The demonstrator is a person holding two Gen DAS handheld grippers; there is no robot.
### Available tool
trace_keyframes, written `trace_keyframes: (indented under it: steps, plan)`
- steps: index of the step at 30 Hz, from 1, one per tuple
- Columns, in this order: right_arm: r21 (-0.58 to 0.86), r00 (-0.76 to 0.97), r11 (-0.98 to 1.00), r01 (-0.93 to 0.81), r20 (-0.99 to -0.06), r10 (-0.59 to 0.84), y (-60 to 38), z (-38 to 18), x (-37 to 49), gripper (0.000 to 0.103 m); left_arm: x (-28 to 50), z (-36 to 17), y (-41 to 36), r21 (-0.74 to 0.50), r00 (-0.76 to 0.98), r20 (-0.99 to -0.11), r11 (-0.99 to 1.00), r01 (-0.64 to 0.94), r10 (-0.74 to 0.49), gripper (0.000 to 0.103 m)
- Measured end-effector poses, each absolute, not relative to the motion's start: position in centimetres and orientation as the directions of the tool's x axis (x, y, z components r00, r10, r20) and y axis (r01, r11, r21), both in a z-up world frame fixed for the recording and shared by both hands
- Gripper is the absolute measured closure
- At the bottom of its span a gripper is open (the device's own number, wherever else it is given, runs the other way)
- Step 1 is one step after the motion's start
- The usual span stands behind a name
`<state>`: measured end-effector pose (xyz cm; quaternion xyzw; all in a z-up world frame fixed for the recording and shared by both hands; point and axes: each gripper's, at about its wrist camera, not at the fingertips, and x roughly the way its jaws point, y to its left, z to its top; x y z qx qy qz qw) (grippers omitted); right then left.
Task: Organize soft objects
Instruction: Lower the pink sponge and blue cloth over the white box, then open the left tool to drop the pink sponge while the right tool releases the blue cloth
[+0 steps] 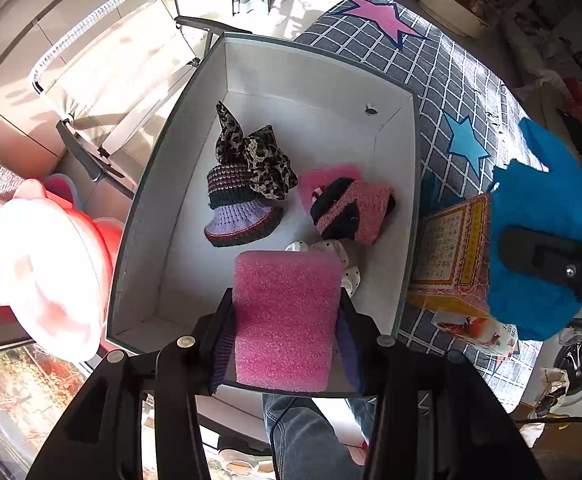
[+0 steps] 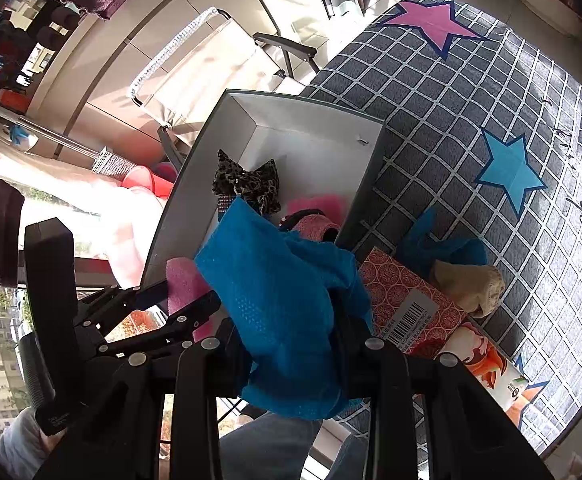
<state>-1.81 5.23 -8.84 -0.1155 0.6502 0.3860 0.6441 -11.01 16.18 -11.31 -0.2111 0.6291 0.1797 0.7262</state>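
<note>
My left gripper (image 1: 287, 312) is shut on a pink foam sponge (image 1: 287, 320) and holds it over the near end of the white box (image 1: 323, 80). In the box lie a knitted hat with a leopard bow (image 1: 243, 184), a pink and black knit piece (image 1: 355, 208) and a spotted white item (image 1: 343, 256). My right gripper (image 2: 287, 320) is shut on a blue cloth (image 2: 283, 296) and holds it above the box's near right corner. The blue cloth also shows in the left wrist view (image 1: 543, 232). The left gripper and sponge (image 2: 183, 284) show in the right wrist view.
The box sits on a round table with a grey checked star cloth (image 2: 491, 100). A red patterned box (image 2: 407, 304), a beige soft item (image 2: 471, 284) and another blue cloth (image 2: 443, 248) lie to the right. A folding chair (image 1: 111, 72) and a red tub (image 1: 91, 248) stand on the left.
</note>
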Motion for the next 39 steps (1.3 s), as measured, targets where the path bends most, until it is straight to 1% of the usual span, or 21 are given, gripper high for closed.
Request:
trace_keyframes:
  steps: [13, 39]
  plan:
    - [0.358, -0.170, 0.652, -0.668, -0.927, 0.335, 8.7, -9.2, -1.2, 0.069, -11.7, -12.6, 17.7, -0.064, 0.122, -0.993, 0.811, -0.581, 0.008, 0.054]
    - [0.352, -0.185, 0.638, -0.685, -0.931, 0.315, 12.1, -10.3, -0.7, 0.069, -11.0, -13.4, 18.2, -0.055, 0.103, -0.995, 0.804, -0.592, 0.008, 0.054]
